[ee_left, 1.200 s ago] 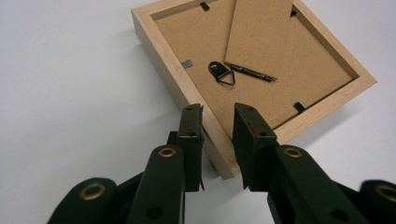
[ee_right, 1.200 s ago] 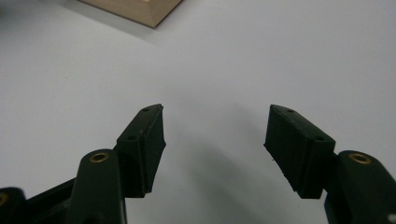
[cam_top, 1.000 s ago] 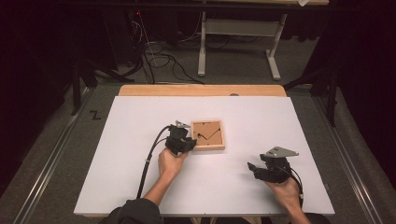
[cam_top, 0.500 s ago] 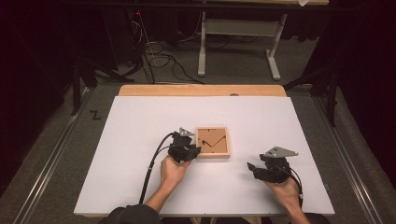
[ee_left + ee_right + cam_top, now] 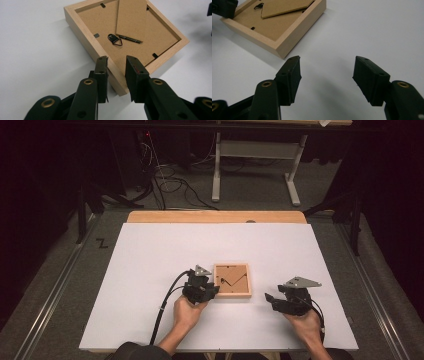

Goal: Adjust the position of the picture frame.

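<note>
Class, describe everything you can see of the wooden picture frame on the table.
The wooden picture frame is small, square and of pale wood, lying face down and flat on the white table. Its brown fibreboard back shows, with a fold-out stand board, a dark metal hanger with a ring, and small black retaining tabs at the inner edges. It sits near the table's front middle. The left tongs are shut on its near corner, one jaw outside the rim and one inside. The right tongs stand open beside it, apart from it.

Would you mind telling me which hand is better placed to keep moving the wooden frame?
The left. The left gripper is already closed on a corner of the wooden frame, while the right gripper sits open on bare table, apart from it.
</note>
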A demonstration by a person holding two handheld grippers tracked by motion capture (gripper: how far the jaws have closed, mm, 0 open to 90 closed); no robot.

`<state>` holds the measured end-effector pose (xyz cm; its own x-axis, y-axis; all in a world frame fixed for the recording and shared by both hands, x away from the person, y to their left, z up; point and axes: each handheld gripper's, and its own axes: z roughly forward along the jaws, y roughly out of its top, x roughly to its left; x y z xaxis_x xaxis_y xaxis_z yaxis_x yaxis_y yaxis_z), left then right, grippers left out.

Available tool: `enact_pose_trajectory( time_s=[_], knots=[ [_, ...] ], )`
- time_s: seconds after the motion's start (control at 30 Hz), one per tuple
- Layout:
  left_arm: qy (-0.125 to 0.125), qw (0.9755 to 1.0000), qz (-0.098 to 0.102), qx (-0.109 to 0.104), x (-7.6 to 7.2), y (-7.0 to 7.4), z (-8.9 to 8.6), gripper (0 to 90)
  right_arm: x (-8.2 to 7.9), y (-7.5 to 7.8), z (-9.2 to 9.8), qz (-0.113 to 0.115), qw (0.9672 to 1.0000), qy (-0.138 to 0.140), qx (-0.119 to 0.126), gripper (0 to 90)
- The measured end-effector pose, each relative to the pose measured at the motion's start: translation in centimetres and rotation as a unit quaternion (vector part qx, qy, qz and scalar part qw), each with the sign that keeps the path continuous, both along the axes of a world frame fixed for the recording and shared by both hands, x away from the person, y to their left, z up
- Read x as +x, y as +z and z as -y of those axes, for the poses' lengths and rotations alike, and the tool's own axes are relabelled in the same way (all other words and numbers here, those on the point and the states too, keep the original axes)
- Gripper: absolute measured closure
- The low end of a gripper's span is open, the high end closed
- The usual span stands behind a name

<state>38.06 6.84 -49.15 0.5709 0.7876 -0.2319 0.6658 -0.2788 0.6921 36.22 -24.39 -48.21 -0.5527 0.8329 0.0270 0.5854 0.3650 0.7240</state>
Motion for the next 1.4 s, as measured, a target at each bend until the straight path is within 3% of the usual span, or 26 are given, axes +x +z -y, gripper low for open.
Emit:
enact_pose_trajectory(
  time_s=[0.4,0.83,1.4],
  knots=[
    [-0.015,0.9998,0.008,-0.006,-1.0,-0.2,0.5,71.2,-0.1,0.6,-0.6,0.011,0.9999,0.007,0.005,40.1],
    [-0.031,0.9995,0.01,0.0,-1.4,-0.1,0.9,71.1,0.7,0.7,-1.8,0.002,0.9997,0.024,-0.006,40.8],
    [-0.062,0.998,0.012,0.003,-2.6,0.0,1.9,70.9,1.0,1.0,-1.9,0.0,0.9995,0.03,0.0,49.3]
  ],
)
